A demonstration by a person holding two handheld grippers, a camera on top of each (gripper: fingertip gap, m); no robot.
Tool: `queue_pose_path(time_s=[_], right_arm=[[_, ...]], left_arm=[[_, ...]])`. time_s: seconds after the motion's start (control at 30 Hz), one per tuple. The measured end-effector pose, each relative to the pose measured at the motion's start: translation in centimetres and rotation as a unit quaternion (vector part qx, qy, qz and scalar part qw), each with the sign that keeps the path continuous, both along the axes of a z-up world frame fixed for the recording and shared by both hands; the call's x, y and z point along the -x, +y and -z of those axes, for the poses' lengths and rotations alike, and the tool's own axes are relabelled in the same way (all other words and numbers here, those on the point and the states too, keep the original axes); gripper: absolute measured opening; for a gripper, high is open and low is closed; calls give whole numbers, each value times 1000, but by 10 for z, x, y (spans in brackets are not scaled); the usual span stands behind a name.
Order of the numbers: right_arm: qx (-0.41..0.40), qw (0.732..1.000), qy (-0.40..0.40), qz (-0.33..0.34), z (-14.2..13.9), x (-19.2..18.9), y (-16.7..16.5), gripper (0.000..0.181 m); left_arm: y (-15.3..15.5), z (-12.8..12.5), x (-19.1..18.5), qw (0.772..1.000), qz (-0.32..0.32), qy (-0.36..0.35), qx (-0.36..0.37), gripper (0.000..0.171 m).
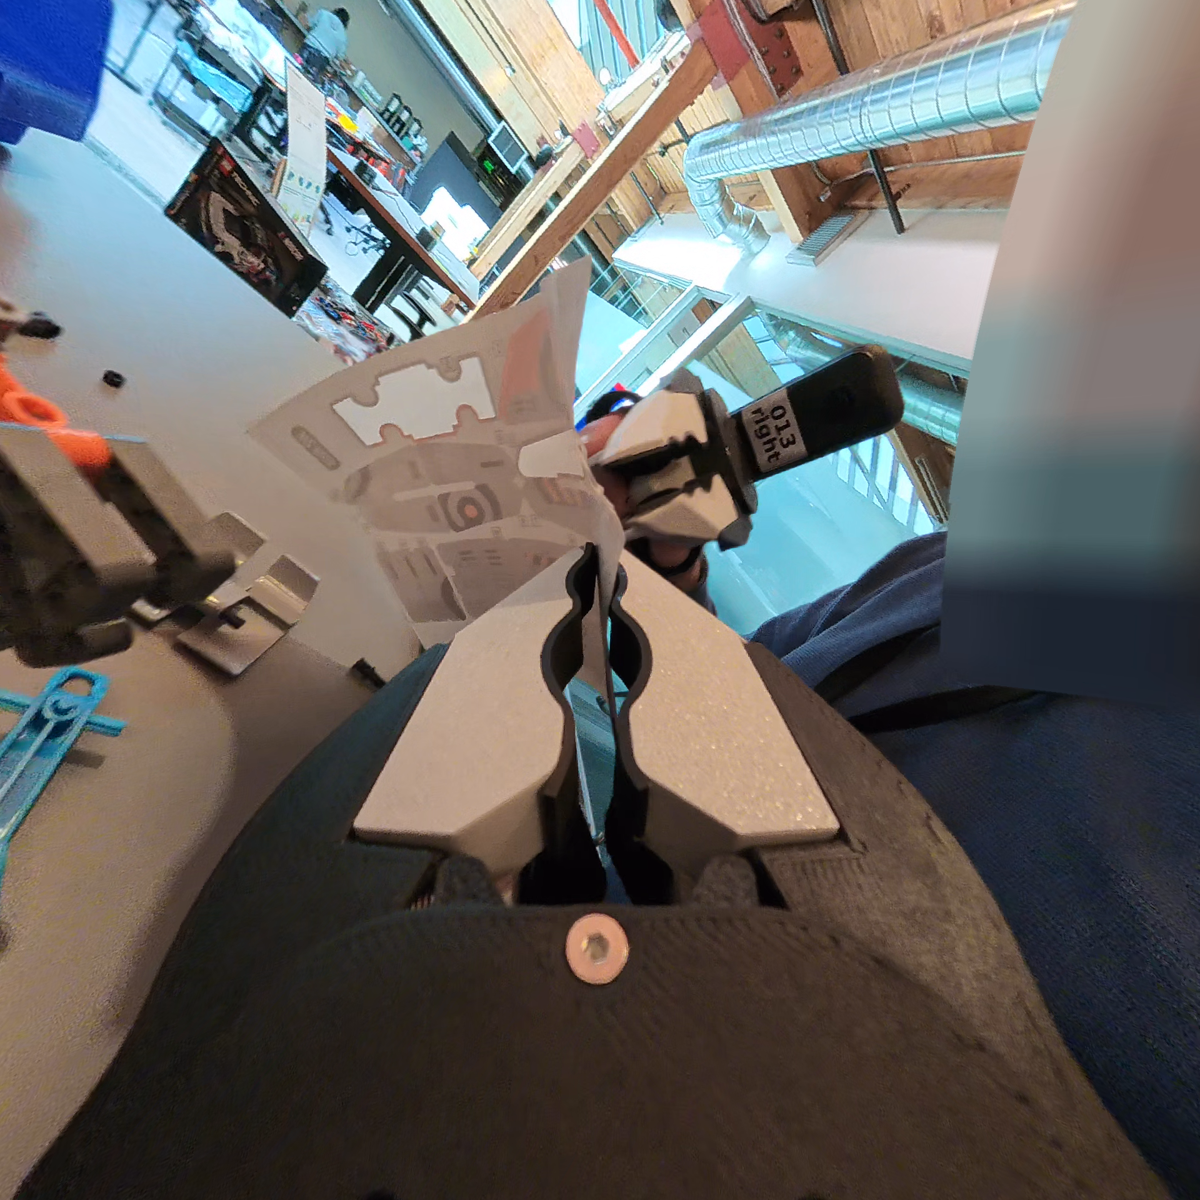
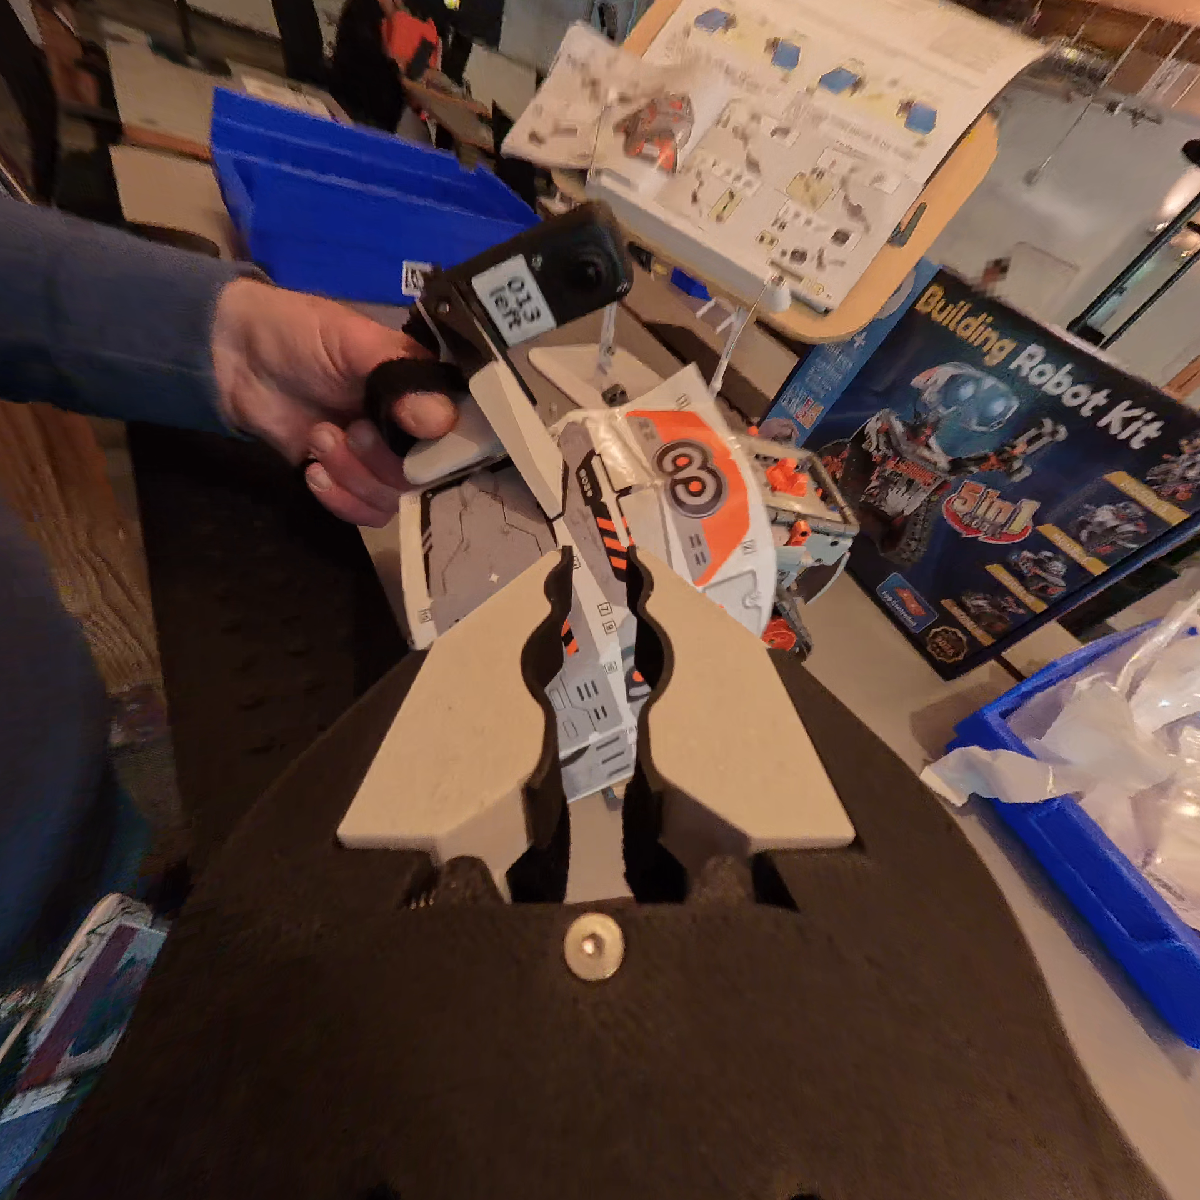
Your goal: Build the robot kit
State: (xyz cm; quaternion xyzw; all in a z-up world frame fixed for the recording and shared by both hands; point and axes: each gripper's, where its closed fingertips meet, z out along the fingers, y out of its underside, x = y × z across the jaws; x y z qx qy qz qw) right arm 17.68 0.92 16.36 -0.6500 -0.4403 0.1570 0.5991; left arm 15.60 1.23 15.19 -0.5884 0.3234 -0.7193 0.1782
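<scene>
We see both grippers pinching one sticker sheet (image 2: 688, 513) above the table (image 1: 169, 273). Left gripper (image 1: 600, 565): jaws pressed onto the sheet's lower edge. Right gripper (image 2: 600, 565): jaws clamped on its printed side. A model-kit box (image 2: 1013, 467) stands just behind.

Silver ventilation duct (image 1: 863, 123) under wooden plank ceiling (image 1: 935, 58); wooden beam (image 1: 584, 188) just left of duct, glass railing (image 1: 727, 331) below, dark workbench (image 1: 389, 214) well left. Daylit.
</scene>
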Motion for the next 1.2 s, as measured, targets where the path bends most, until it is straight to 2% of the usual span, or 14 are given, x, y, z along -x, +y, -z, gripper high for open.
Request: queue_pose_path(time_s=[0.1,0.3,0.47,0.9,1.03,1.2], right_arm=[[14,1000,11,-25,12,15,5,16],[53,986,124,-103,-1,15,-3,15],[87,964,206,-148,-13,16,-8,11],[164,909,334,-185,-19,6,-9,15],[187,886,373,-201,-22,3,-10,9],[207,871,393,-212,-24,2,-12,11]], left_arm=[[-6,-7,-8,1000,10,-9,-4,0],[-15,-21,-10,997,54,-46,2,0],[-17,-22,-14,996,64,-62,3,0],[-23,-30,-21,990,77,-104,-47,0],[-26,-34,-21,987,84,-121,-66,0],[-29,-35,-23,982,90,-126,-107,0]])
